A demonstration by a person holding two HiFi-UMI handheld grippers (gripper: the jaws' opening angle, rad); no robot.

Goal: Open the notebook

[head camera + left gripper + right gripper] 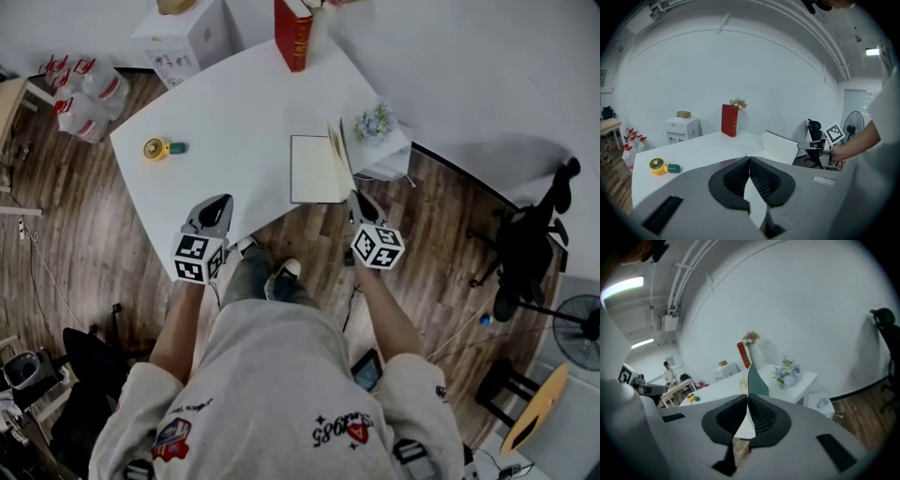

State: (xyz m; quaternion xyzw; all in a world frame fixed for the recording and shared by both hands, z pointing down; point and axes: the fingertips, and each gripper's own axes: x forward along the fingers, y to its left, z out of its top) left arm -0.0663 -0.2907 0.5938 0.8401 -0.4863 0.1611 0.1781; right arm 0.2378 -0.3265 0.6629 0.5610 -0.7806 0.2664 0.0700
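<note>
One cover [335, 148] of notebook [314, 171] pinched upright by right gripper [359, 201] — likely light, bendy; grip its free edge | left gripper [221, 202] closed, empty, left of notebook.

Yellow fan [157, 148] on white table [234, 117]; red book [293, 36] upright at far edge; flowers [375, 122] further right.

Grey T-shirt [272, 375] with printed emblems; grey trousers [248, 272].

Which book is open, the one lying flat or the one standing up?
The cream notebook lying flat is the open one: the right gripper pinches its raised cover. The tall red book stands upright and shut, farther back.
</note>
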